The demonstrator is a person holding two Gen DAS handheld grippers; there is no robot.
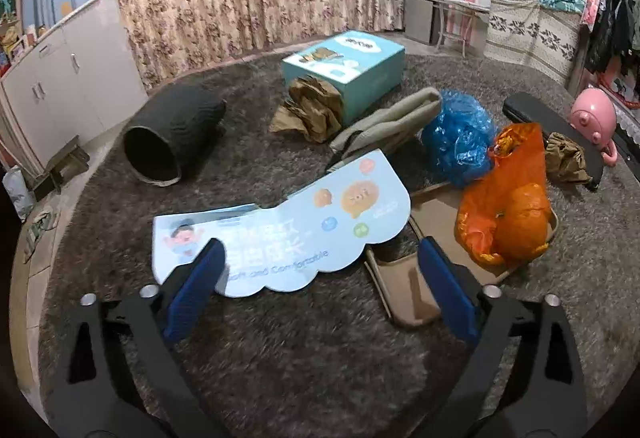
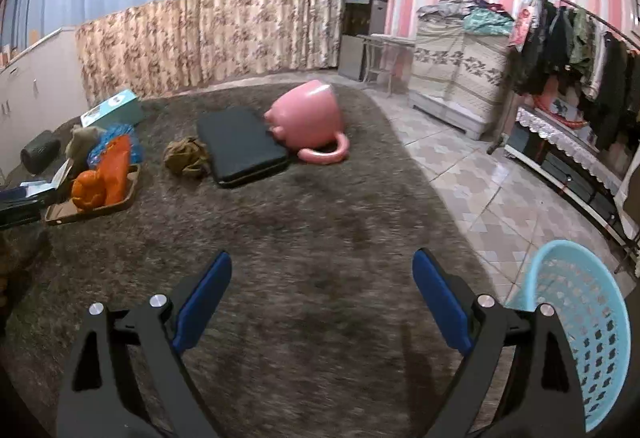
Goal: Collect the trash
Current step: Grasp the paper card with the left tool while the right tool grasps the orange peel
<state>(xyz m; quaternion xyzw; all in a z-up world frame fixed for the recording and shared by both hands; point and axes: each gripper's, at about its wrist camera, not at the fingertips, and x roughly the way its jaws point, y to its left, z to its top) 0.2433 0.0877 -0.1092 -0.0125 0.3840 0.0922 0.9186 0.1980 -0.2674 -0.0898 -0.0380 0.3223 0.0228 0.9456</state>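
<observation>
Trash lies scattered on a shaggy brown carpet (image 1: 280, 350). In the left wrist view a pale blue printed cardboard sheet (image 1: 304, 230) lies just beyond my left gripper (image 1: 320, 258), which is open with nothing between its blue pads. Past it are an orange plastic bag (image 1: 516, 206), a crumpled blue plastic bag (image 1: 456, 134), crumpled brown paper (image 1: 312, 106) and a teal box (image 1: 352, 70). My right gripper (image 2: 322, 272) stands open over bare carpet. A light blue plastic basket (image 2: 580, 326) sits at its right. Another brown paper wad (image 2: 186, 156) lies farther off.
A dark fabric tube (image 1: 172, 134) lies left on the carpet. A black flat pad (image 2: 240, 146) and a tipped pink pig-shaped tub (image 2: 308, 118) sit mid-carpet. White cabinets (image 1: 64, 78), floral curtains, a clothes rack (image 2: 580, 38) and tiled floor (image 2: 480, 178) ring the carpet.
</observation>
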